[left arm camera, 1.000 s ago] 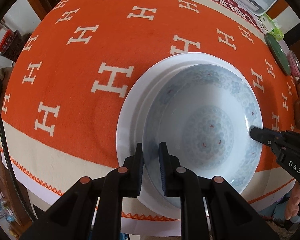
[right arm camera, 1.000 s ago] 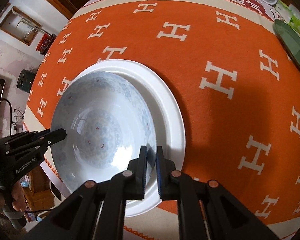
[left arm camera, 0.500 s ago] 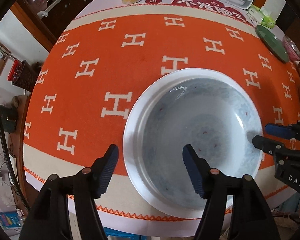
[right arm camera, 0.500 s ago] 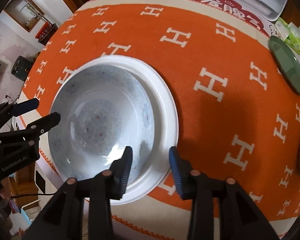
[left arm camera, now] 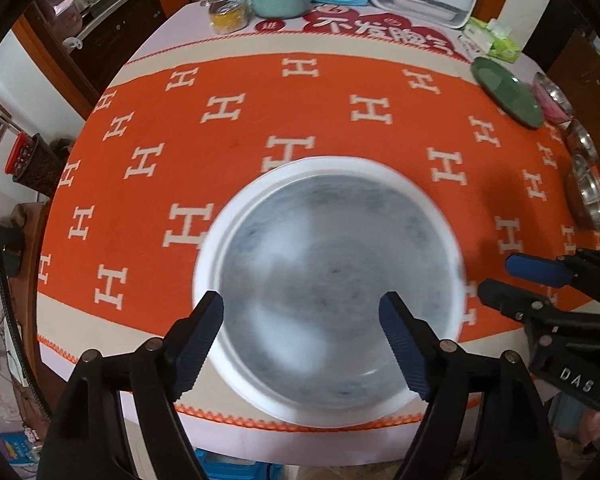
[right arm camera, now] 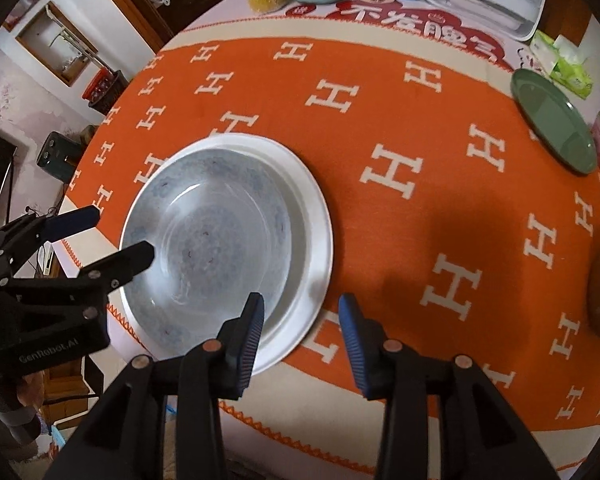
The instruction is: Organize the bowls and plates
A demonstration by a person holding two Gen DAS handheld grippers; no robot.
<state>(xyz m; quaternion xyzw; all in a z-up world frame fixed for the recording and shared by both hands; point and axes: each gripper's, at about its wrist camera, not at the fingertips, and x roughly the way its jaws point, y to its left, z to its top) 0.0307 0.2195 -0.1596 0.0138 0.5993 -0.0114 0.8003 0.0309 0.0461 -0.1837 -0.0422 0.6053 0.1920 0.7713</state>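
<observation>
Bowl point(right arm camera: 208, 248) sits nested in the white plate point(right arm camera: 312, 240) at the table's point(left arm camera: 340, 92) near edge, below both grippers: left gripper point(left arm camera: 302, 344) just widening, right gripper point(right arm camera: 302, 336) parted, neither gripping it.

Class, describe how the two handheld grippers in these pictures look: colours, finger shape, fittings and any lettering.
Both the left gripper and the right gripper are black plastic with blue ribbed pads and copper-coloured pivot pins. White lettering reads "GenRobot.AI" on the left body and "DAS" on the right.
</observation>
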